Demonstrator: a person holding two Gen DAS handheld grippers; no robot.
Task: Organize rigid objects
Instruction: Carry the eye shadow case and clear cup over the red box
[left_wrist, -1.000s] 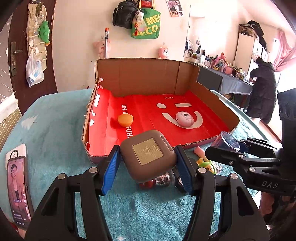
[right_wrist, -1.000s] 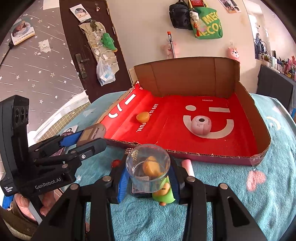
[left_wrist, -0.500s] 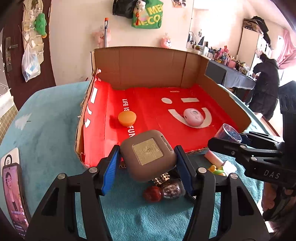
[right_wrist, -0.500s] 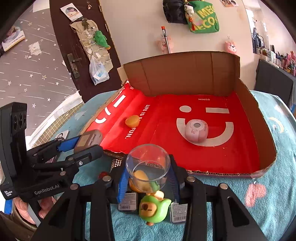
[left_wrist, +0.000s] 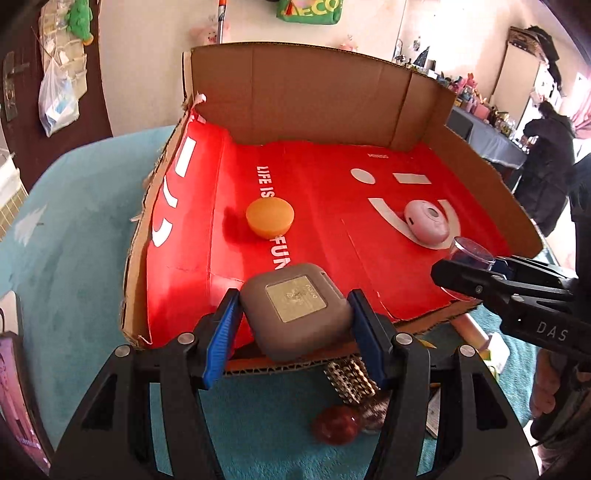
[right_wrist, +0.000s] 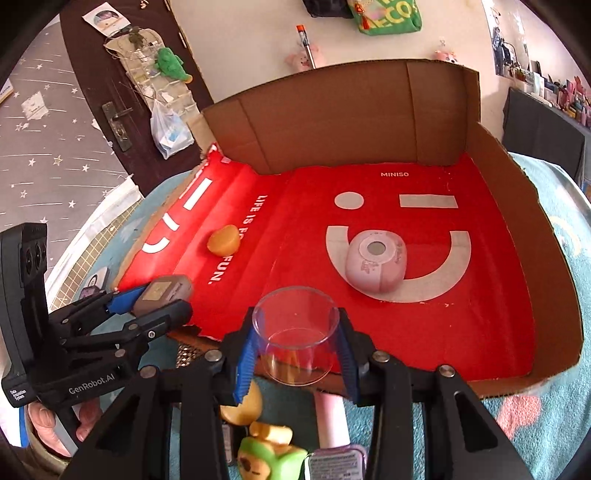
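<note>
Now both carry loads over the box edge: left gripper pinching a grey case, right gripper clamping a clear cup; next, lower and release.

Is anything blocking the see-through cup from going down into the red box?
Nothing visible does. The clear cup, clamped in the right gripper, hangs over the box's low front edge. The red floor just ahead is bare; the pink round case sits farther back.
</note>
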